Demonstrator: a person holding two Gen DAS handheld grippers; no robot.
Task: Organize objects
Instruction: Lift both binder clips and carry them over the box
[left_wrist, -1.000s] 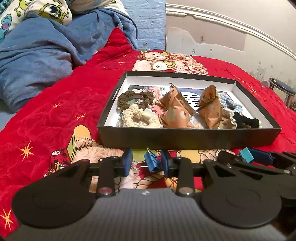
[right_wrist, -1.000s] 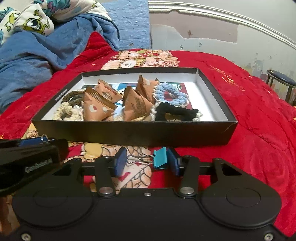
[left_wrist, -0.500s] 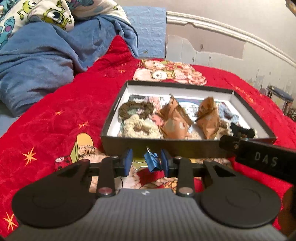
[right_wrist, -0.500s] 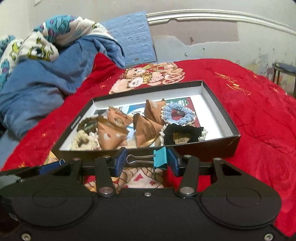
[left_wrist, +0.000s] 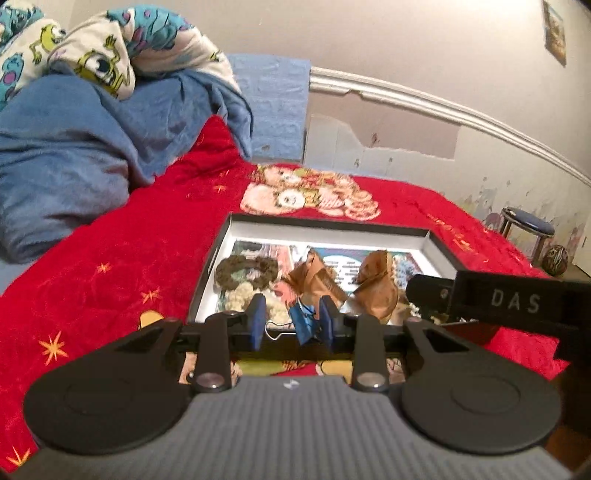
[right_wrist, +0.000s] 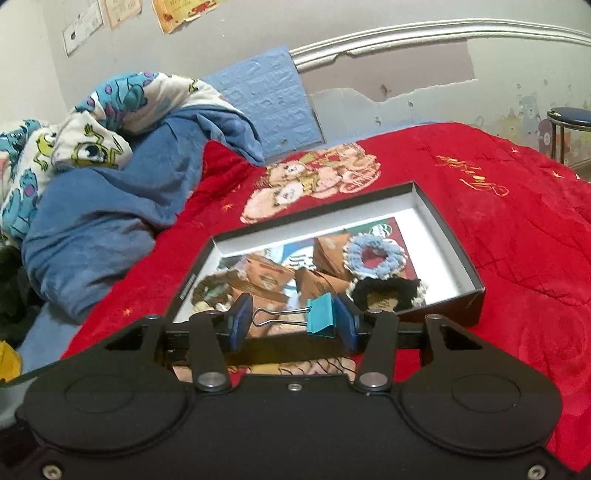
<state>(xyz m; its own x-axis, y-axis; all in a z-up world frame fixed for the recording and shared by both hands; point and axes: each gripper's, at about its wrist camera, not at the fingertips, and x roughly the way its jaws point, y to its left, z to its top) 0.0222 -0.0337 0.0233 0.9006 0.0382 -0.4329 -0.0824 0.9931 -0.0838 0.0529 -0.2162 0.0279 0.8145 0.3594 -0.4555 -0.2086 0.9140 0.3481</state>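
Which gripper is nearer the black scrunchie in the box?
Right. The right gripper sits just before the black scrunchie; the left gripper fronts the box's opposite end.

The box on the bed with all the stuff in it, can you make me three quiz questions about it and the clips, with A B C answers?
1. Where does the black box sit?
A. on a red blanket
B. on a stool
C. on the floor

2. What colour is the binder clip in the right gripper?
A. yellow
B. teal
C. pink

3. How is the left gripper just now?
A. wide open and empty
B. shut on a scrunchie
C. holding a blue binder clip

Answers: 1 A, red blanket lies all around the box. 2 B, the clip body between the pads is teal. 3 C, the dark blue clip sits pinched between its pads.
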